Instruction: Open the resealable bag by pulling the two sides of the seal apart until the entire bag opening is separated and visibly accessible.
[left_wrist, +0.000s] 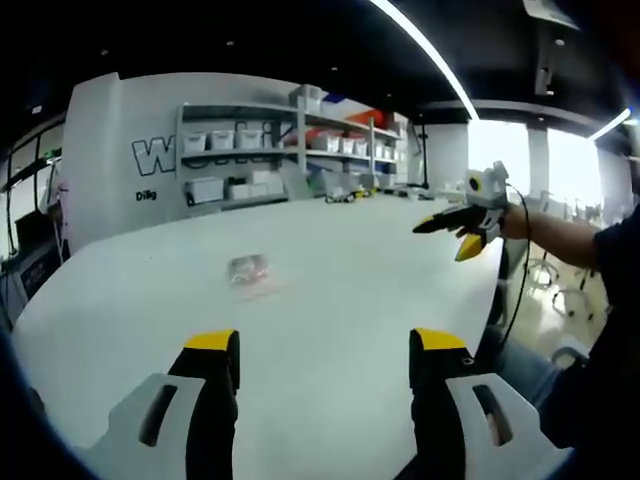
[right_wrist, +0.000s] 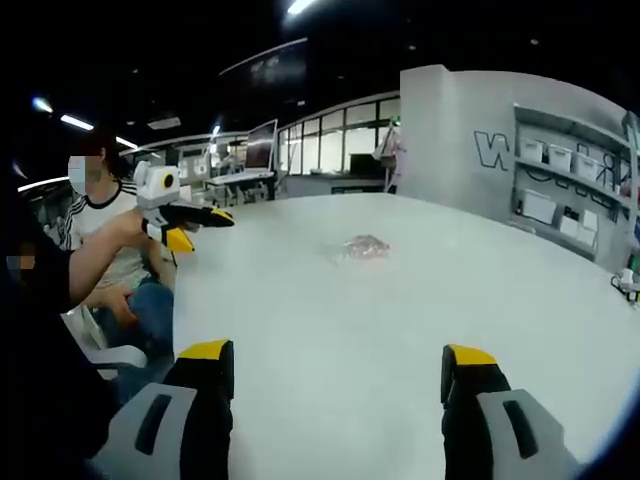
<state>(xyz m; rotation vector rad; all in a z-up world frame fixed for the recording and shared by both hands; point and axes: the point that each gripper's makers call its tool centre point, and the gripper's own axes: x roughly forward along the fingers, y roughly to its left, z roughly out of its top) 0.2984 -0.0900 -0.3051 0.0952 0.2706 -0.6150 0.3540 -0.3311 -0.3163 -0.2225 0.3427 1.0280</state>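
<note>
Bag (left_wrist: 250, 272) (right_wrist: 364, 247) flat mid-counter (left_wrist: 350, 270), untouched; left hand-held gripper (left_wrist: 325, 345) and right hand-held gripper (right_wrist: 340, 360) both spread wide, empty, held apart above the counter.

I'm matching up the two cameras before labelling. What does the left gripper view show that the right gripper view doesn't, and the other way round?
Left gripper view: the right tool held above the table's far side, and bright windows behind it.

Right gripper view: the left tool at the table's edge, a seated person behind it, and monitors on distant desks.

Both: the resealable bag lying untouched on the white table, storage shelves, and each view's own open tool.
</note>
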